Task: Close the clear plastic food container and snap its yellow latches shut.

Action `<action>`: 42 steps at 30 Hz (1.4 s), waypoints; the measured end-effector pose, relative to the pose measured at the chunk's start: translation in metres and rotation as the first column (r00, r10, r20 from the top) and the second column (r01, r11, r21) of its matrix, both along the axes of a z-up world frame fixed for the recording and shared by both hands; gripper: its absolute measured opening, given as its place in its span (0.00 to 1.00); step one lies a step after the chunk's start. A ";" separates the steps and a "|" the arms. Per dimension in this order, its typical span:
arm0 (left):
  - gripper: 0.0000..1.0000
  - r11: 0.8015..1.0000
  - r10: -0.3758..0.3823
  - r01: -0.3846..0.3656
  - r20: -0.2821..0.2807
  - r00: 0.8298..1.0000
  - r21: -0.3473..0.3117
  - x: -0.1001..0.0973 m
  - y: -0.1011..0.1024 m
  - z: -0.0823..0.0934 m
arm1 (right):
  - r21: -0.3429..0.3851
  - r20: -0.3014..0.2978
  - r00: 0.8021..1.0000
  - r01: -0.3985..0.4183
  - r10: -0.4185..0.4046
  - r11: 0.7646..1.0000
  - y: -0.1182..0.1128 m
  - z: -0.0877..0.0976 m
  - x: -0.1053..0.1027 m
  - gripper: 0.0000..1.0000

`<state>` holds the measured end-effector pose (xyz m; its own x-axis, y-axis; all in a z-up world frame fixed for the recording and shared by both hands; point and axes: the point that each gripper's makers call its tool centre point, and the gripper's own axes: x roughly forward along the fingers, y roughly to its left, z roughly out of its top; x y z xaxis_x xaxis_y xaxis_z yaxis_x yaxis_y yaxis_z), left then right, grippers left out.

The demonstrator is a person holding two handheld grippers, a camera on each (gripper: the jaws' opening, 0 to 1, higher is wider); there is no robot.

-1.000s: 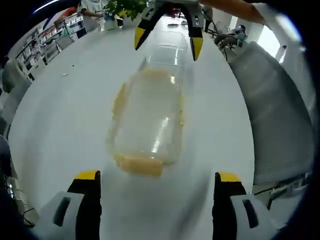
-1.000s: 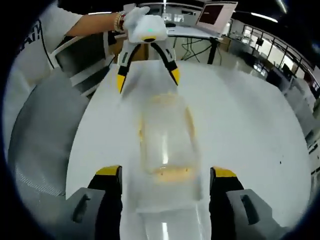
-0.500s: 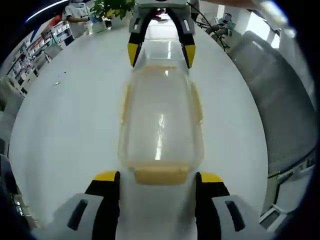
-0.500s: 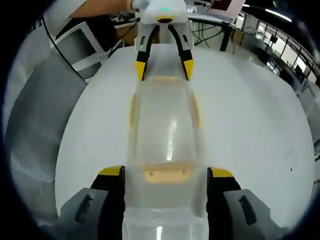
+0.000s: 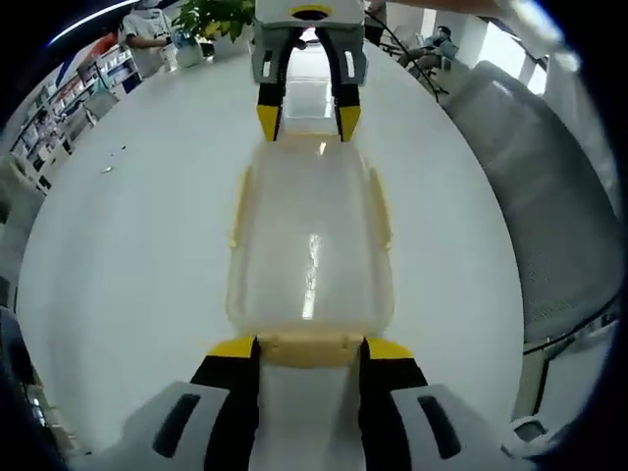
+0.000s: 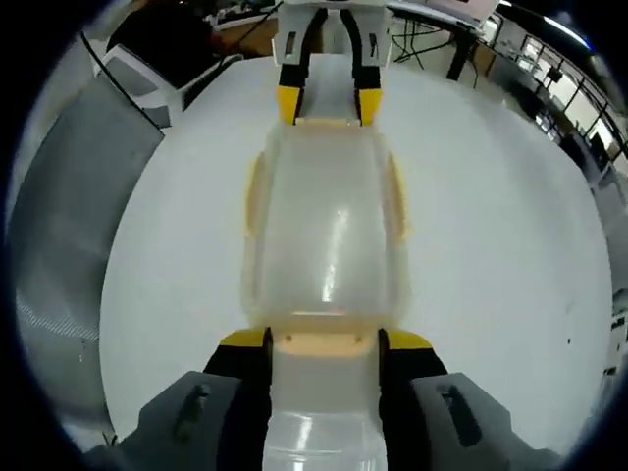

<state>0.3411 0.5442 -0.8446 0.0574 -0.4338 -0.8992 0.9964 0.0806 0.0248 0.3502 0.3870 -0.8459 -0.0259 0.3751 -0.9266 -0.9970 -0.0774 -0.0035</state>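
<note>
Your container sits on the white table, well in from every edge you can see, with its lid already down on the base. Its long axis runs straight from one gripper to the other, so each gripper faces one short end head-on. In the left gripper view, your left gripper has its two jaws partly closed, standing on either side of the near end latch; they sit just beside the latch's ends, and you cannot tell from here whether they are pressing it. Your right gripper is at the far short end, its jaws narrowed over the far latch. In the right gripper view, the same picture is mirrored: the near latch lies between the right gripper's jaws. The yellow side latches on the long edges look splayed outward, probably not yet snapped. Neither gripper is nearer; each is at its own end. The coming move likely turns on pressing both end latches down and inward along that long axis, squarely, so the container does not slide.
</note>
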 end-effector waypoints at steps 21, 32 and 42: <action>0.34 0.980 -0.023 0.026 -0.017 1.000 0.200 0.003 0.000 -0.003 | -0.141 0.007 0.999 0.038 -0.037 0.989 -0.001 -0.002 -0.001 0.36; 0.34 0.969 -0.011 0.016 -0.020 1.000 0.246 0.005 0.002 -0.002 | -0.162 0.008 0.999 0.043 -0.042 0.986 -0.003 -0.003 -0.002 0.36; 0.33 0.991 -0.039 0.039 -0.009 0.999 0.125 0.004 0.002 0.000 | -0.124 0.015 0.998 0.062 -0.061 0.990 -0.003 -0.003 -0.005 0.36</action>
<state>0.3446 0.5465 -0.8442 0.0370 -0.3200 -0.9467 0.9989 0.0382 0.0261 0.3453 0.3844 -0.8485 0.0040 0.2578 -0.9662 -0.9998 -0.0165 -0.0085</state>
